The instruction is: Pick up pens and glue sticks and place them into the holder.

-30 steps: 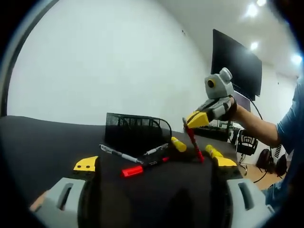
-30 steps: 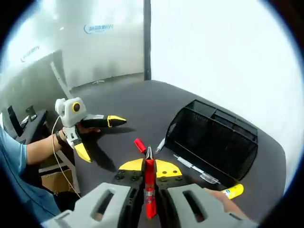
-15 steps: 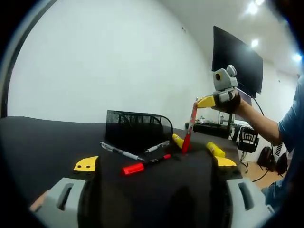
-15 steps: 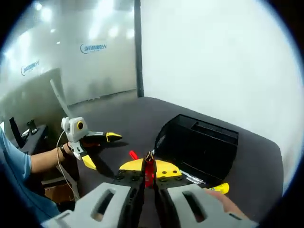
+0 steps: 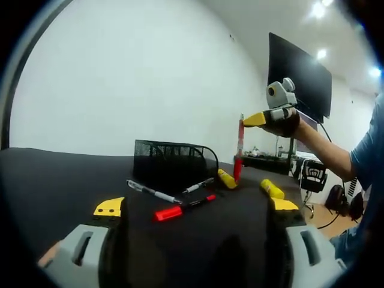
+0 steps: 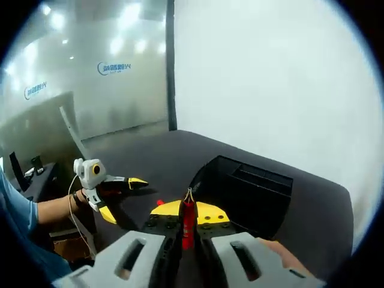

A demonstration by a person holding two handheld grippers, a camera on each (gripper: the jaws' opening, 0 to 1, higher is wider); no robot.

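Black table (image 5: 54,174); mesh holder (image 5: 171,162) at centre. Right gripper (image 5: 255,120) fingers clamped on red pen (image 5: 239,150), upright above table, near holder. Pen likely light, stiff, slippery: grip mid-barrel. Left gripper (image 5: 195,207) fingers wide, empty.

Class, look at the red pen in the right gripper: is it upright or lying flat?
Upright. In the left gripper view the red pen hangs nearly vertical from the right gripper, lifted above the table beside the black mesh holder.
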